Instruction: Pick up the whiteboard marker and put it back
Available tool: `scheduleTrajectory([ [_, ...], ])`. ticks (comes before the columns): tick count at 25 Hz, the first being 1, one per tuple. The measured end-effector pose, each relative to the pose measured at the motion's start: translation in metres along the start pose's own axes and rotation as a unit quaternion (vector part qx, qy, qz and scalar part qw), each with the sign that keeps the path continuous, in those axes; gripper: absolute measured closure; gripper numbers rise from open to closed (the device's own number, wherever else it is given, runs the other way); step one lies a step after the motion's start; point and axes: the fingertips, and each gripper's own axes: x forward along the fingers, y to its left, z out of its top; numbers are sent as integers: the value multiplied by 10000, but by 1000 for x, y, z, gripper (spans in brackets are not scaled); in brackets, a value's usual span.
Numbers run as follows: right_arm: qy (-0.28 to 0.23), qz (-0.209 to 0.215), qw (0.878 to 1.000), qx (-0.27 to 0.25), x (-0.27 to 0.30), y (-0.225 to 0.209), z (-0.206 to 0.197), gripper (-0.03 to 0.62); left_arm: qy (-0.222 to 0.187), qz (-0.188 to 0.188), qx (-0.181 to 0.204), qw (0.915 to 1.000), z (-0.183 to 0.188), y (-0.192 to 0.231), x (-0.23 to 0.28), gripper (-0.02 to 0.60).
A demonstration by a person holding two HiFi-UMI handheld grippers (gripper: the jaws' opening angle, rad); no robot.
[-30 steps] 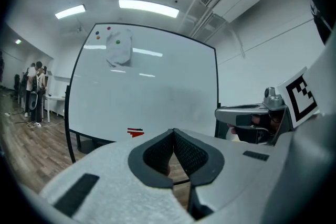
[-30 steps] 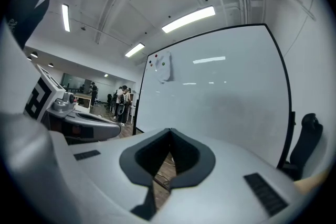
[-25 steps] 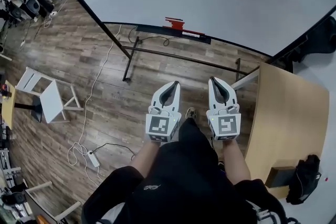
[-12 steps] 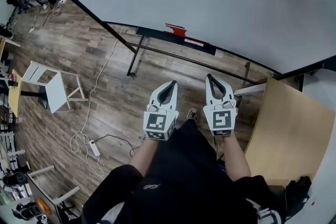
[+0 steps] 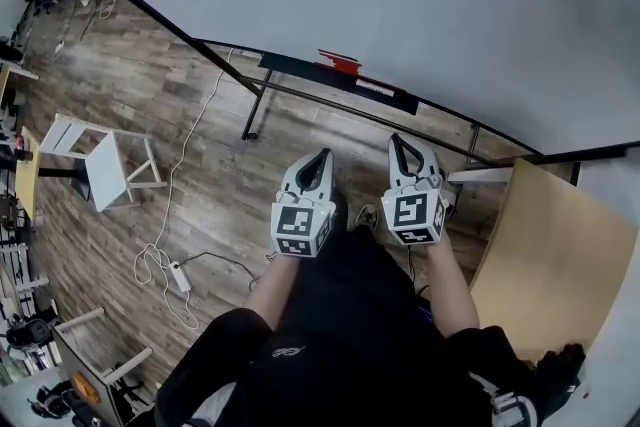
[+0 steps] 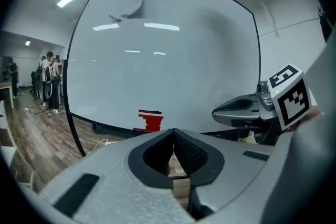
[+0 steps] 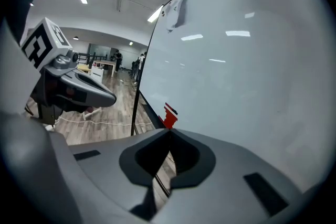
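Observation:
A large whiteboard (image 5: pixel 420 5) stands ahead, with a dark tray (image 5: pixel 330 75) along its bottom edge. On the tray sits a red block-shaped item (image 5: pixel 340 65), also visible as the red item (image 6: pixel 151 121) and the red item (image 7: pixel 169 115) in the gripper views. A thin red-and-white stick (image 5: pixel 376 84) lies to its right; whether it is the marker I cannot tell. My left gripper (image 5: pixel 322 154) and right gripper (image 5: pixel 396 140) are side by side over the floor, short of the tray. Both are shut and hold nothing; left gripper (image 6: pixel 173 131), right gripper (image 7: pixel 169 131).
The whiteboard's black stand legs (image 5: pixel 254 107) reach the wooden floor. A white stool (image 5: pixel 102 168) stands at the left, with a cable and power strip (image 5: pixel 180 279) nearby. A light wooden table (image 5: pixel 545 250) is close on the right. People (image 6: pixel 50 84) stand far off.
Both grippers have risen a little and moved toward the whiteboard tray, still side by side and shut. The head camera has tilted, so the table has slid to the lower right.

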Motion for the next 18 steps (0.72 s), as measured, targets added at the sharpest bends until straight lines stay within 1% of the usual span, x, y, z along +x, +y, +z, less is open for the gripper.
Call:
scheduleTrajectory([
  [4,349,0,9987,-376,27,-6,2,592,17,-53,59,10000,4,17,20,575],
  [9,842,72,9937,-733,70,-14,-8,592,135,-108,-113,9998,-1,38,44,575],
  [13,1205,236,9884,-899,109,-9,-14,591,213,-65,-122,9997,-4,64,50,575],
  [15,1440,215,9822,-1189,125,-11,-22,591,231,33,-174,9996,-7,76,53,575],
  [18,1846,112,9658,-1819,142,-14,-36,591,330,217,-286,9988,-18,92,52,575],
])
